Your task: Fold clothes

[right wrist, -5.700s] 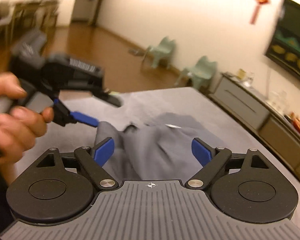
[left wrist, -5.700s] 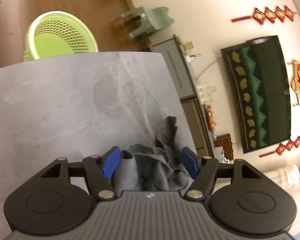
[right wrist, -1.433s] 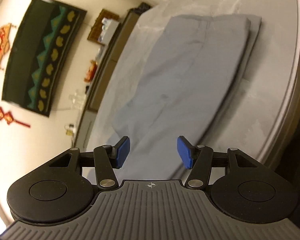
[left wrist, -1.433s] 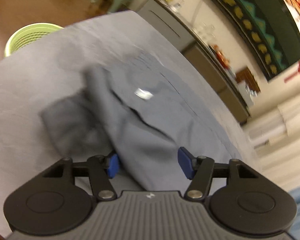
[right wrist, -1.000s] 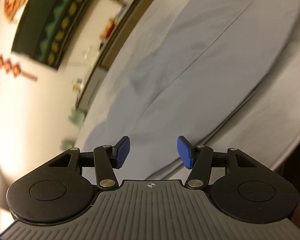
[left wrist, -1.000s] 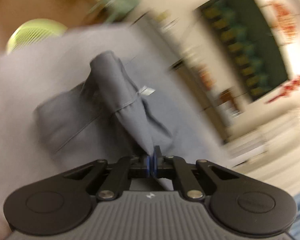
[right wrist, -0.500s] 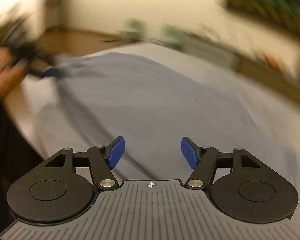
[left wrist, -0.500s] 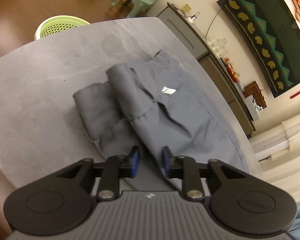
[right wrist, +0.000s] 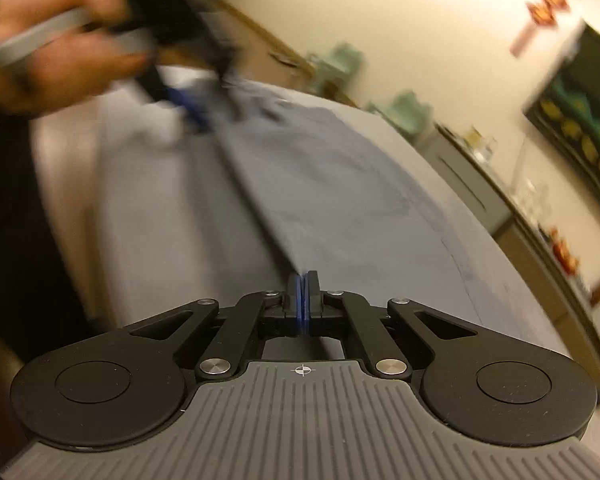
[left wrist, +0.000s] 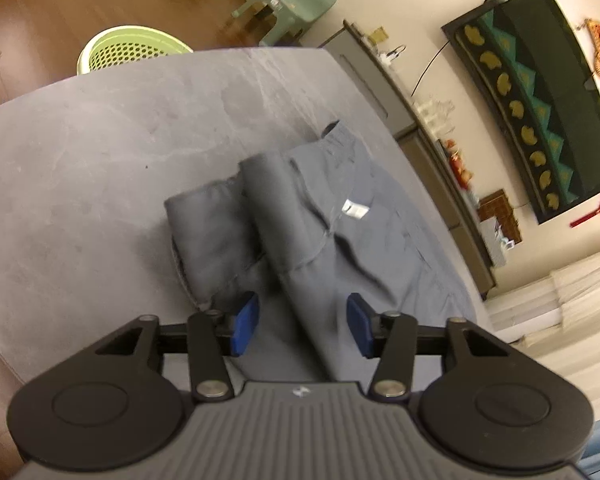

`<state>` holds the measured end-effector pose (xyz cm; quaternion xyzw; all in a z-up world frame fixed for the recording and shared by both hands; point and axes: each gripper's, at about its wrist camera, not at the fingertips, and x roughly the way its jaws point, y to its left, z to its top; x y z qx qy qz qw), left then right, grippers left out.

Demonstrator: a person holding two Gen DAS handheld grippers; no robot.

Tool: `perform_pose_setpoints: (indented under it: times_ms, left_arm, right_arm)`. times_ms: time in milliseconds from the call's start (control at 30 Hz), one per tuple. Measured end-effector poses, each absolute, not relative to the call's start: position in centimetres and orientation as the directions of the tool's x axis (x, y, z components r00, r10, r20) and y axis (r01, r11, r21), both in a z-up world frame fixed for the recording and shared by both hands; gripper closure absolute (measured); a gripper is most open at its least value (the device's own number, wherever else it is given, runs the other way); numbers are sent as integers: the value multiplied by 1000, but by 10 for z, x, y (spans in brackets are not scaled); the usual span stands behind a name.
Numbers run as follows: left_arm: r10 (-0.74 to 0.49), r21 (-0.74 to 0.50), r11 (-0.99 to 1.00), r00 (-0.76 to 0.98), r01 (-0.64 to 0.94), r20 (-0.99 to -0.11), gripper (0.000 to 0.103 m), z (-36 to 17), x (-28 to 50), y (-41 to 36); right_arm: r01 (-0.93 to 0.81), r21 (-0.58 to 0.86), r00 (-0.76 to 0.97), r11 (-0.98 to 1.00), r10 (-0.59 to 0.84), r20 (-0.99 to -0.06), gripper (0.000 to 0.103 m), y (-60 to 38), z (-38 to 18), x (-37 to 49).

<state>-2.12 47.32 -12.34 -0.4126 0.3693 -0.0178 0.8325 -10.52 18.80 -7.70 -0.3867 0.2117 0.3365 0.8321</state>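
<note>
Trousers [left wrist: 340, 224]: grey matt woven cloth; table [left wrist: 80, 152]: matt mottled grey stone-look; basket [left wrist: 128, 50]: green perforated plastic

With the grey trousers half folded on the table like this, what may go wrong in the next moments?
1. The left hand-held gripper is opening and its pads press on nothing, so the turned-back end of the grey trousers may slip out of its fold.
2. The right hand-held gripper looks shut on a cloth ridge; pulling there may drag the whole garment across the round grey table.
3. The right wrist view is blurred, so that grip is uncertain.
</note>
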Motion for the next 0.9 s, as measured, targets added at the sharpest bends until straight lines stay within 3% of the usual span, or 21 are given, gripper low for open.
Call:
perform_pose_setpoints:
  times_ms: [67, 133, 233, 267, 333, 367, 467, 500, 533, 600, 733, 800, 900]
  left_arm:
    - [-327, -684, 678, 722, -271, -610, 64, -123, -20, 470]
    - [-310, -638, 730, 713, -245, -629, 90, -119, -18, 462]
    - [-305, -632, 745, 733, -214, -607, 96, -112, -23, 458]
    - [-315, -652, 729, 745, -207, -589, 96, -110, -26, 460]
    - [-330, -685, 701, 762, -197, -557, 96, -108, -32, 463]
    - [-333, -688, 696, 758, -205, -561, 96, -110, -31, 464]
    - [-336, -687, 694, 746, -217, -575, 96, -113, -28, 465]
    - [-336, -687, 694, 746, -217, -575, 96, -114, -28, 465]
    - [-337, -689, 692, 747, -216, -573, 96, -114, -28, 465]
    - [-345, -706, 680, 763, -199, -547, 95, -112, -30, 467]
    - [-342, -736, 655, 801, -172, -491, 92, -108, -38, 475]
    - [-341, -739, 642, 787, -205, -514, 92, -114, -35, 477]
    - [-322, -711, 668, 775, -221, -543, 91, -113, -34, 474]
  right_arm:
    - [-716, -537, 694, 446, 370, -618, 103, 194, -96, -111]
    - [-714, -510, 693, 480, 380, -612, 103, 194, -92, -108]
    - [-676, -527, 734, 515, 402, -548, 99, 195, -77, -109]
    - [-657, -562, 753, 502, 403, -521, 90, 196, -75, -110]
    - [-618, -631, 785, 468, 406, -468, 43, 201, -73, -112]
    - [-616, -652, 786, 441, 401, -471, 40, 206, -77, -109]
    - [-628, -681, 775, 375, 375, -508, 48, 226, -95, -91]
    - [-622, -685, 782, 379, 351, -516, 60, 232, -98, -83]
    - [-614, -689, 789, 386, 324, -522, 79, 238, -102, -75]
    - [-602, -689, 799, 405, 304, -519, 99, 244, -100, -70]
    - [-612, -678, 789, 407, 370, -491, 103, 247, -86, -104]
    - [-630, -712, 770, 310, 370, -520, 103, 253, -113, -123]
    - [-630, -701, 773, 335, 352, -527, 103, 255, -126, -120]
